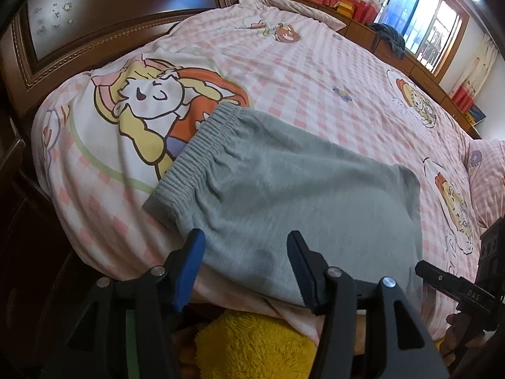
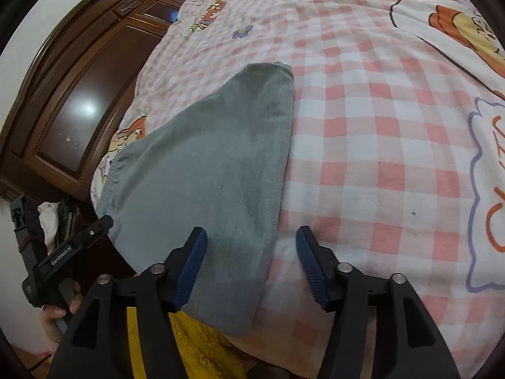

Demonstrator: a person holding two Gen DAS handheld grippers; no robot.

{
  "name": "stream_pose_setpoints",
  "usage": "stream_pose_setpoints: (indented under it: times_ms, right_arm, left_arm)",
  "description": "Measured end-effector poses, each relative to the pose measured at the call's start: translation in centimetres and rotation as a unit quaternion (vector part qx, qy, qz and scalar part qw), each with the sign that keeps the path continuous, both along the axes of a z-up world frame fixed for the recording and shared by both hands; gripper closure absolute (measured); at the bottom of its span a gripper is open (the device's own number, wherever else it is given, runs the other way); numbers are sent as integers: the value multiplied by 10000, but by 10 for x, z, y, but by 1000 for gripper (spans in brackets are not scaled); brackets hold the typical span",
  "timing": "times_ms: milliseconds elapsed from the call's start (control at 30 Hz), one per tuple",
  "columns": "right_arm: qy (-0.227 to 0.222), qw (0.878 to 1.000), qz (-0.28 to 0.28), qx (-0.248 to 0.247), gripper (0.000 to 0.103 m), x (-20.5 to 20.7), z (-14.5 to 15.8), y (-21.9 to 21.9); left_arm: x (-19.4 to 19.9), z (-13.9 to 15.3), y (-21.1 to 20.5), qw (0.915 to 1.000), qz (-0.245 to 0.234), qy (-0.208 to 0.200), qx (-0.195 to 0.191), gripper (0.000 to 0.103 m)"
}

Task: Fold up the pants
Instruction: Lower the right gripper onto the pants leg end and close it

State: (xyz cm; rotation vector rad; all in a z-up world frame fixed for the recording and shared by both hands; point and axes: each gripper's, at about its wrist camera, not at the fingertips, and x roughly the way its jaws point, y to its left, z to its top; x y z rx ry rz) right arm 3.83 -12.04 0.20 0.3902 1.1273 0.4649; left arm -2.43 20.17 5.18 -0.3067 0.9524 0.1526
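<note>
Spread wide across both views: a bed under a pink-and-white checked quilt (image 1: pixel 315 72) printed with cartoon figures, mostly bare on the far and right sides, with plenty of uncovered fabric beyond the garment. Bounded on the left by a dark wooden headboard (image 1: pixel 104 22), and at the far side by a low wooden ledge beneath a window (image 1: pixel 423 22) with curtains. Near edge of the quilt dropping off just under the grippers, with something fluffy and yellow (image 1: pixel 252 347) below it.

Lying flat on the near part of the quilt: grey pants (image 1: pixel 284 189), folded into a compact slab. Ribbed elastic waistband (image 1: pixel 195 154) turned toward the headboard side; in the right wrist view, long axis running from the near bed edge away toward a narrower far end (image 2: pixel 271 72). Lower edge hanging slightly over the quilt's near border.

Left gripper (image 1: pixel 246 268) spread apart and grasping nothing, blue-padded fingers (image 1: pixel 189 265) hovering over the pants' near edge, the cloth showing in the gap between them. Right gripper (image 2: pixel 251 263) likewise released and empty, its left finger (image 2: pixel 192 262) over the grey cloth, its right finger over bare checked quilt, the pants' right-hand edge falling between the two. Seen at the lower left of the right wrist view: a hand (image 2: pixel 60 312) wrapped round the other gripper's handle.
</note>
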Motion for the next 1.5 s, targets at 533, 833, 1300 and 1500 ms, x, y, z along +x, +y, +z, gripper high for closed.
stream_pose_setpoints:
  times_ms: [533, 833, 1300, 1500]
  right_arm:
    - [75, 9995, -150, 252, 57, 2, -2, 13]
    - [86, 9997, -116, 183, 64, -1, -6, 12]
    - [308, 9988, -224, 320, 76, -2, -11, 4]
    - [130, 9998, -98, 142, 86, -1, -6, 9]
  left_arm:
    - [-4, 4, -11, 9999, -84, -36, 66, 44]
    - [-6, 4, -13, 10000, -46, 0, 62, 44]
    - [-7, 3, -14, 10000, -25, 12, 49, 44]
    - [-8, 4, -14, 10000, -30, 6, 40, 44]
